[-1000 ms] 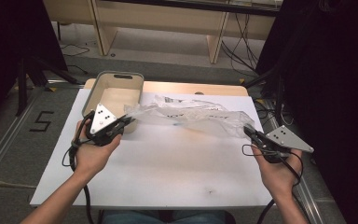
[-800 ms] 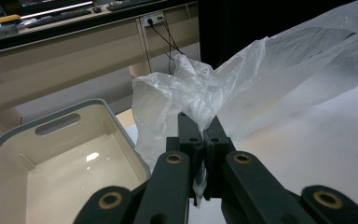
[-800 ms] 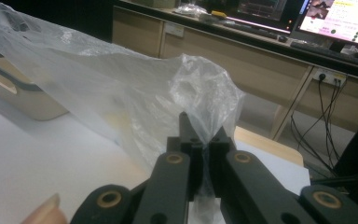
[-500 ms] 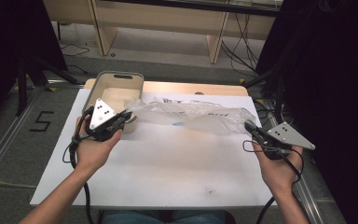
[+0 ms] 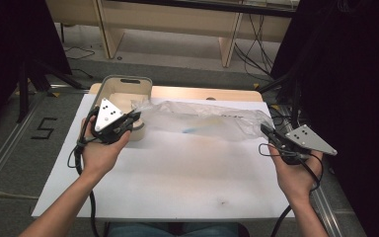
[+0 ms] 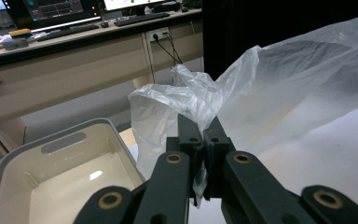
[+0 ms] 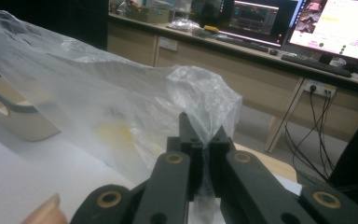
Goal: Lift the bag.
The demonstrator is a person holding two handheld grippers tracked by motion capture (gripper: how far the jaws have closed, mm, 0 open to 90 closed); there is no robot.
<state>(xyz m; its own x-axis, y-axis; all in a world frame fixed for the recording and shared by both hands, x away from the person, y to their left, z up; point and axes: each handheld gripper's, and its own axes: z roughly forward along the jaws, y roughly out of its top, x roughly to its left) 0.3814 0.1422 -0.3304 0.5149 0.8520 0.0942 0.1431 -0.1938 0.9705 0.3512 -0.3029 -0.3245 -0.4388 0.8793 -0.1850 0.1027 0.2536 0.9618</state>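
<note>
High view shows a clear plastic bag (image 5: 202, 118) stretched above the white desk (image 5: 177, 182) between the two claws. Left claw (image 5: 134, 117) is clenched on the bag's end just beside the beige bin (image 5: 123, 89), with film pinched between its jaws. Right claw (image 5: 266, 131) is clenched on the opposite end near the desk's right edge.

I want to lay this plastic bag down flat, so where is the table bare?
The near half of the white table is bare, between both forearms. The far strip is crowded: the plastic bag stretches from the beige bin to the right edge.
</note>
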